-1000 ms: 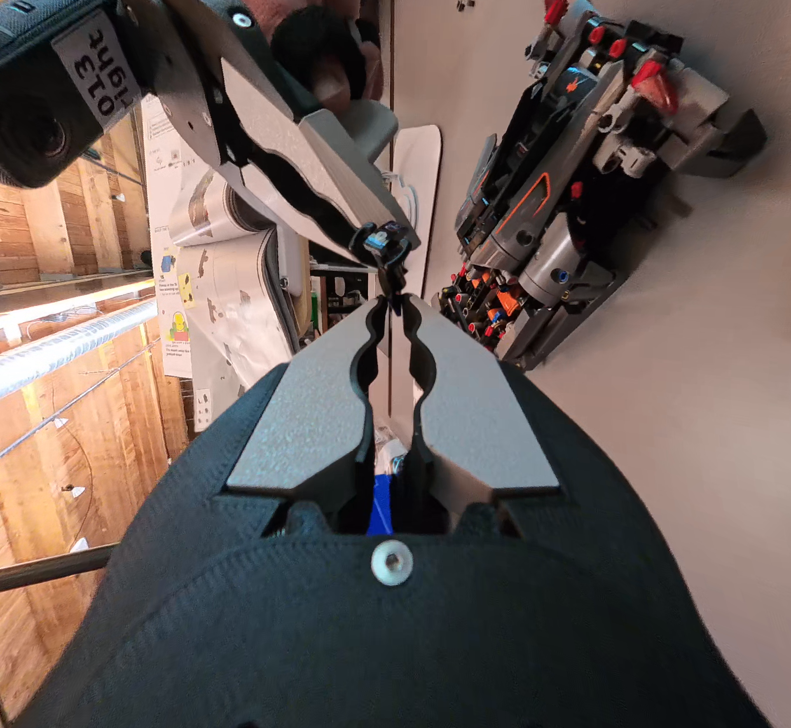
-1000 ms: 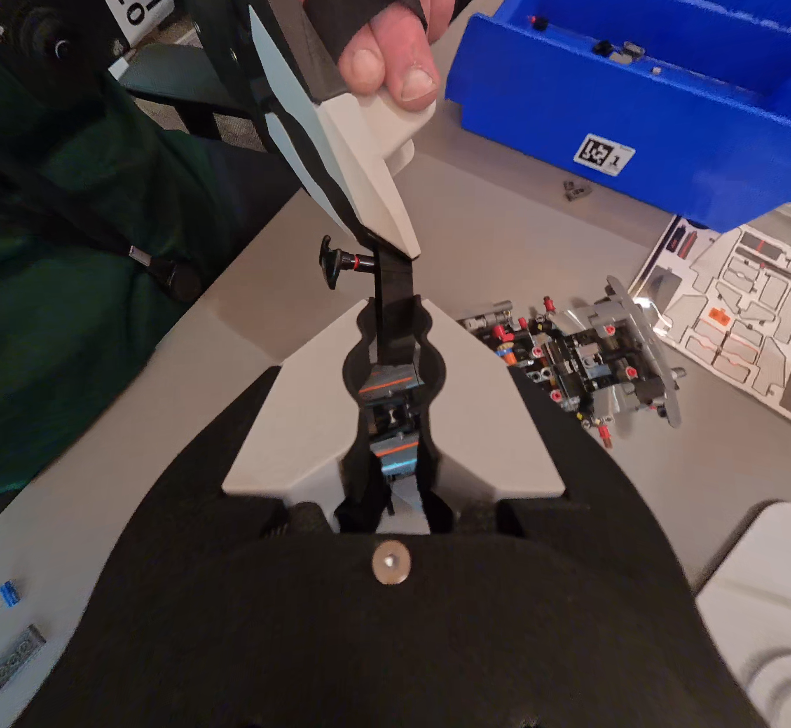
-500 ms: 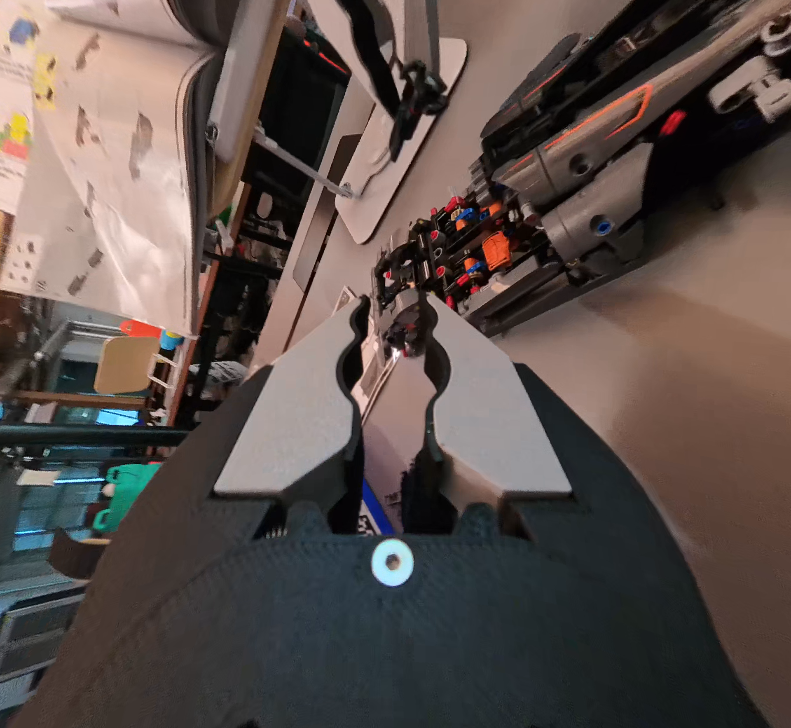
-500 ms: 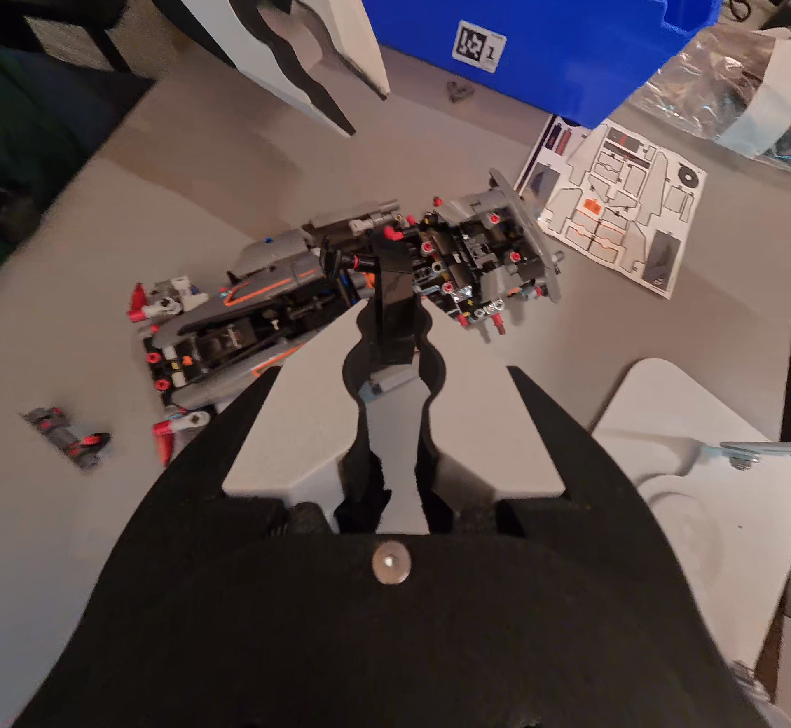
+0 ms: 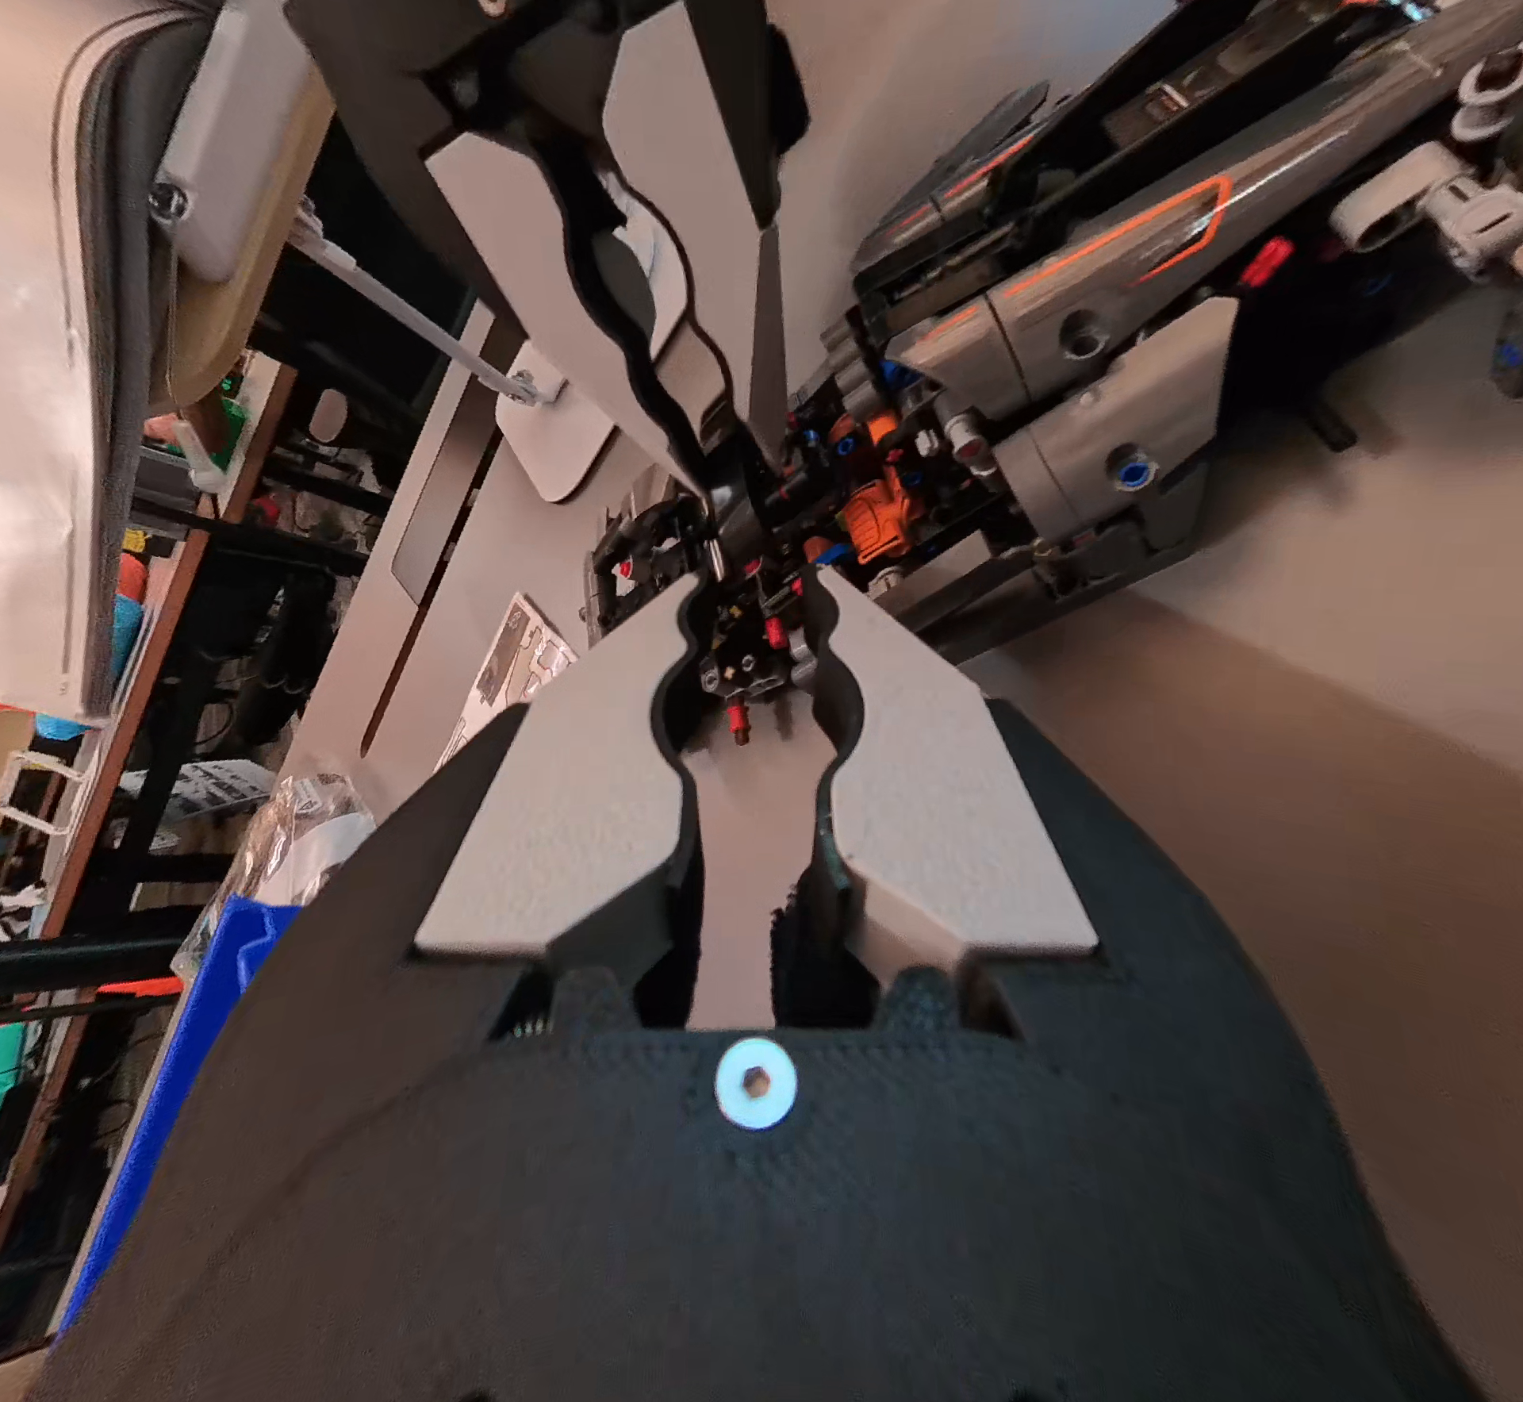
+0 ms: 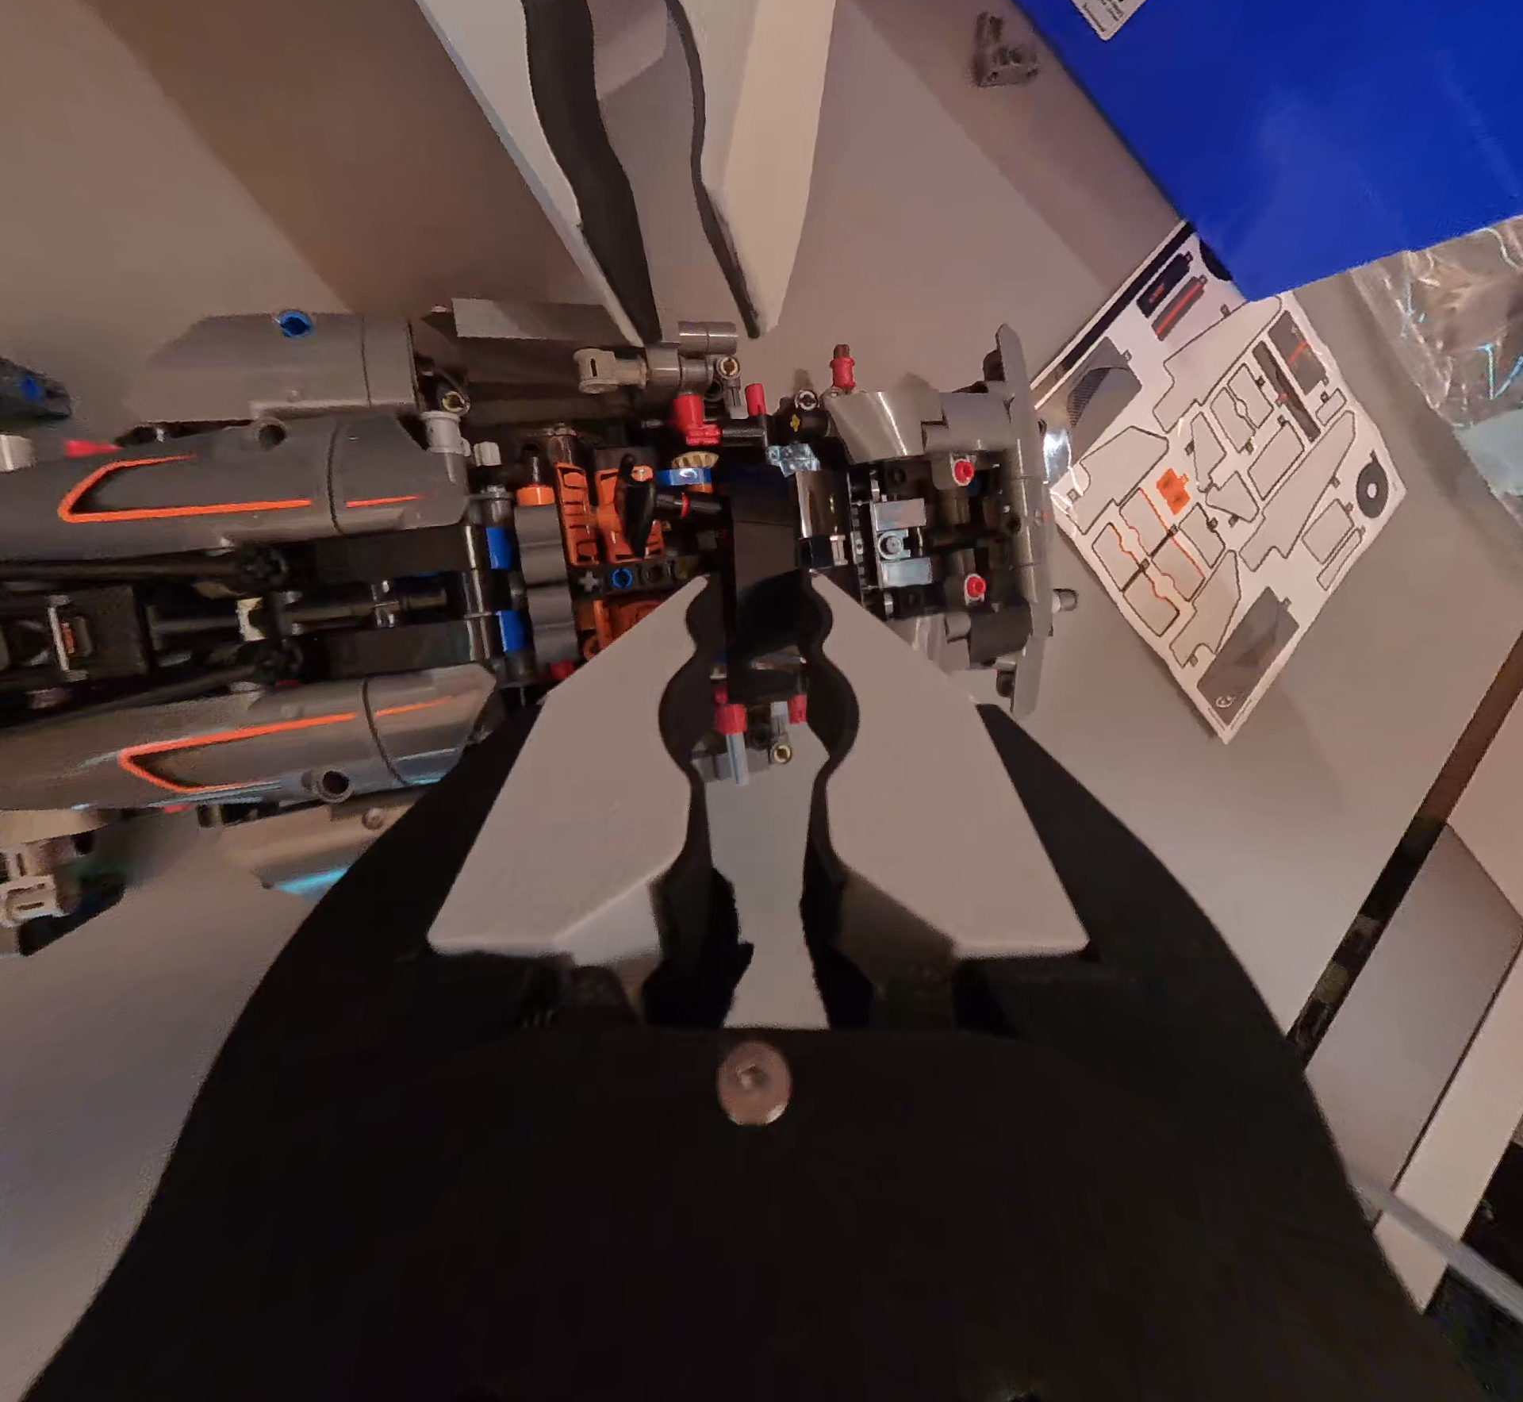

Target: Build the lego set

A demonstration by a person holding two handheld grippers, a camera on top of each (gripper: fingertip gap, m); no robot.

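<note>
Right gripper [image 6: 758,604] pinches black piece [image 6: 754,546] over car model [image 6: 330,538] rear, we judge for seating; left gripper [image 5: 754,596] gapes alongside.

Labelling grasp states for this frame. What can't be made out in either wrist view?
- Left wrist view: the left gripper tips sit open at the lego car; contact is blurred.
- Right wrist view: the black piece in the right gripper hides where it seats.
- Both views: the car's front is cut off by the frame edge.
- Blue bin: contents out of frame.
</note>
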